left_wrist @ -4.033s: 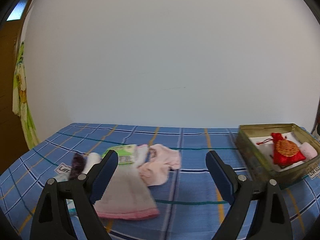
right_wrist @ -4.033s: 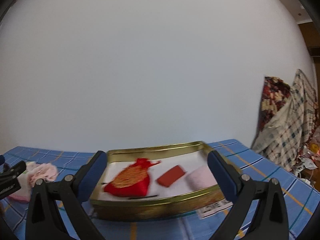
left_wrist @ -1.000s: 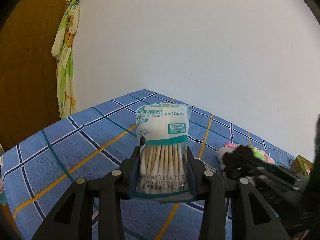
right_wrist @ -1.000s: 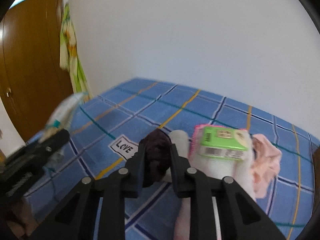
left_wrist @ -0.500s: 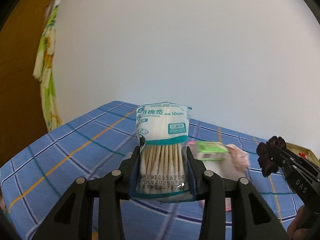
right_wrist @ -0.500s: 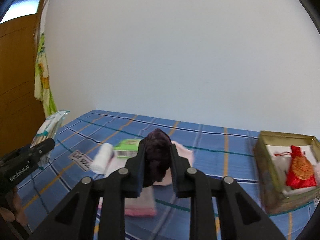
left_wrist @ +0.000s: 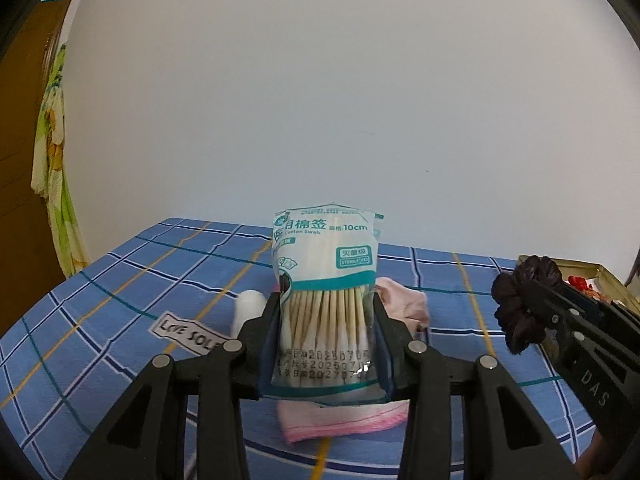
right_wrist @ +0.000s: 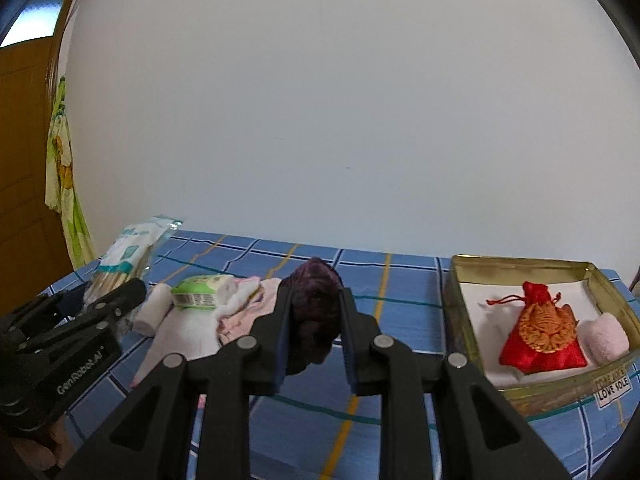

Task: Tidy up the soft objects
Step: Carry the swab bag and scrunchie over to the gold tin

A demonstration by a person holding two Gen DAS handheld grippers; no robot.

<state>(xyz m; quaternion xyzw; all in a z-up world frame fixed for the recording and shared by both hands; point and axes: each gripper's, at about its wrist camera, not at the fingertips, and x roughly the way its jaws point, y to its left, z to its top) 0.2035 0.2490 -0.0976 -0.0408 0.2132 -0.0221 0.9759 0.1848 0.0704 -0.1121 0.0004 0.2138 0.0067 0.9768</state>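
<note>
Left of the gold tin [right_wrist: 536, 270], above the blue checked table [right_wrist: 400, 320], both my grippers hang w/ a load each. Left gripper [left_wrist: 326, 328] has its fingers [left_wrist: 269, 334] narrowed onto the cotton swab pack [left_wrist: 326, 272], held upright, printed side facing the cam. Right gripper [right_wrist: 314, 326] has fingers [right_wrist: 349, 336] pinched close on the dark purple scrunchie [right_wrist: 314, 304], which bulges out above the tips. Neither item touches the table.

Inside the tin: red pouch [right_wrist: 540, 336] roughly centre, pink roll [right_wrist: 604, 338] just beside it at the right wall, white liner showing on the left part. Well left of the tin, on the table: white towel w/ pink hem [right_wrist: 188, 332], green-labelled pack [right_wrist: 200, 290] on top of it, pale pink cloth [right_wrist: 256, 304] touching that, small white roll [right_wrist: 152, 314] just beside.

Step, as I judge it: carry phase, two pieces lifted, heading for the tin. Next move prob needs the right gripper over the free white patch left of the pouch, lowered inside the rim, then released; scrunchie is springy, so drop low or it may bounce out. Swab pack is long, so I'd lay it flat along a wall, not upright. Rest of the pile left for later.
</note>
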